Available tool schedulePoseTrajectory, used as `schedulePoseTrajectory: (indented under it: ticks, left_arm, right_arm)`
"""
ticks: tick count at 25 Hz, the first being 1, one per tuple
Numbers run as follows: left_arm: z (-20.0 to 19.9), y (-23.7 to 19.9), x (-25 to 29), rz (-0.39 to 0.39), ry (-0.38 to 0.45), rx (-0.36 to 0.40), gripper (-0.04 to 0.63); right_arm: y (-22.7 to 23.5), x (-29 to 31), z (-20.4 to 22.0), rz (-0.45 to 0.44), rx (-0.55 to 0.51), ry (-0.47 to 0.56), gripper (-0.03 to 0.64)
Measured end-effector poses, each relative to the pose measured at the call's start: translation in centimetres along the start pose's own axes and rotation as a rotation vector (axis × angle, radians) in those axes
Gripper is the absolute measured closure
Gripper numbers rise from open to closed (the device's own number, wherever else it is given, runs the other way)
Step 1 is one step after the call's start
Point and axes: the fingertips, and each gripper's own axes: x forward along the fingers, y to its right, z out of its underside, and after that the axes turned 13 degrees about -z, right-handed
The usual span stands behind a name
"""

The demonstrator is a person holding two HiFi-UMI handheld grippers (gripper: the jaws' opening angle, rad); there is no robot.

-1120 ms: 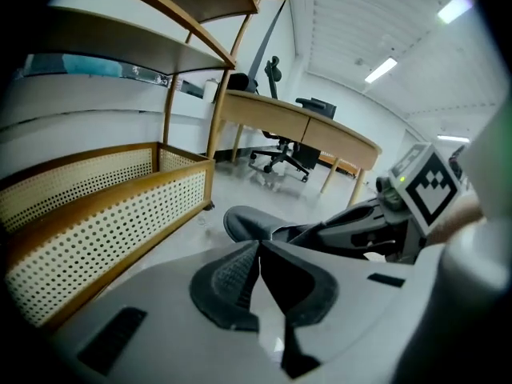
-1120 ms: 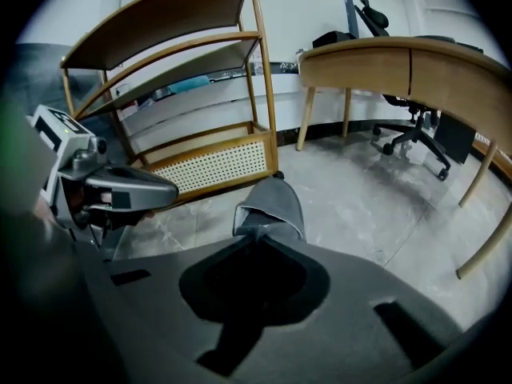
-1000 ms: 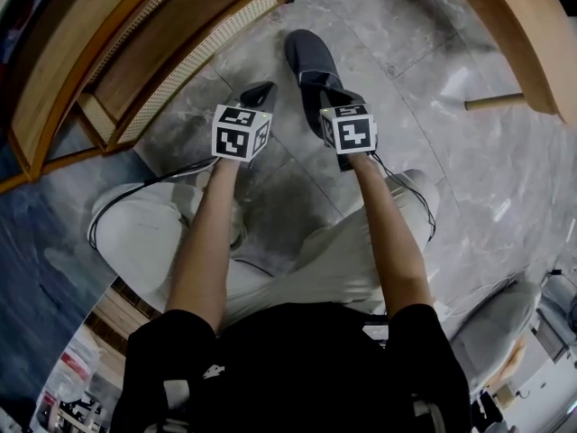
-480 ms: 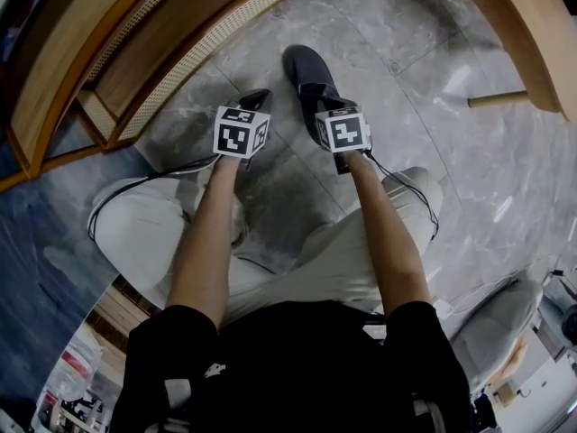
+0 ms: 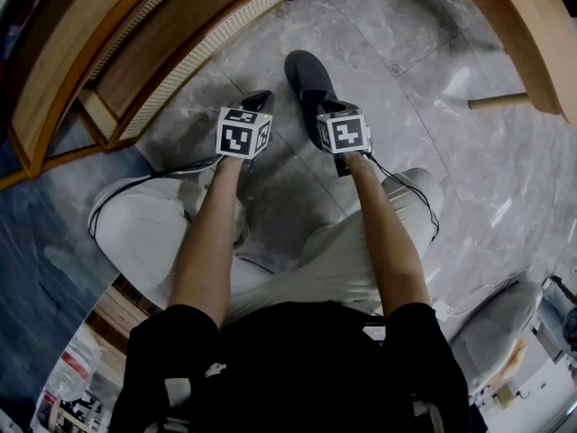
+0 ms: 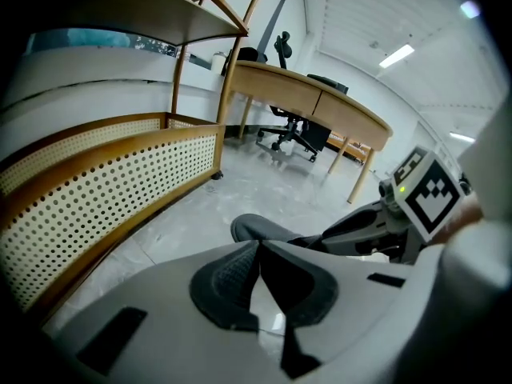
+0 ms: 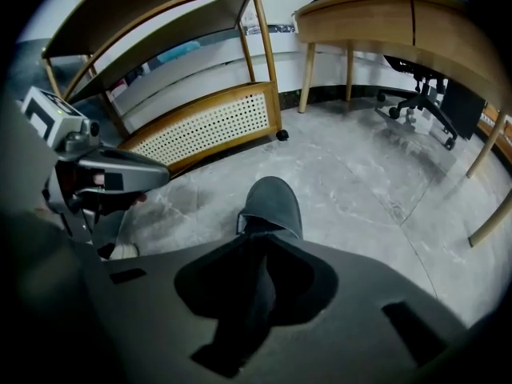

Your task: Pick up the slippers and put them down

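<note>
The left gripper (image 6: 256,245) had its jaws pressed together on nothing, low over the floor (image 5: 406,52). Just beside it, the right gripper (image 7: 261,242) had just been opening its jaws. They stood a little apart with the heel edge of the dark slipper (image 7: 272,202) between them, and the slipper seemed to rest on the floor. If this gripper rose too early, a pad could catch the edge and drag or tip the slipper.

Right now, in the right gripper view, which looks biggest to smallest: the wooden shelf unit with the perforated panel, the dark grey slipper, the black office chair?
Largest: wooden shelf unit.
Then dark grey slipper and black office chair look about alike; the slipper is far nearer the camera, so unranked.
</note>
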Motion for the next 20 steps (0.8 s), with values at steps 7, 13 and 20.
schedulePoseTrajectory:
  ticks: [7,13,20]
  left_arm:
    - [-1.3,0.2,-0.2,-0.003,0.027,0.004,0.588]
    - [-2.4,0.0,-0.6,-0.016,0.059,0.009,0.588]
    - [-4.0,-0.2,-1.2,-0.04,0.096,0.009,0.588]
  right_arm:
    - [0.3,-0.8,-0.5,0.007,0.007,0.011,0.548]
    - [0.7,-1.8,-2.0,0.011,-0.004,0.052,0.566]
    - [1.0,-3.6,-4.5,0.018,-0.014,0.122,0.6]
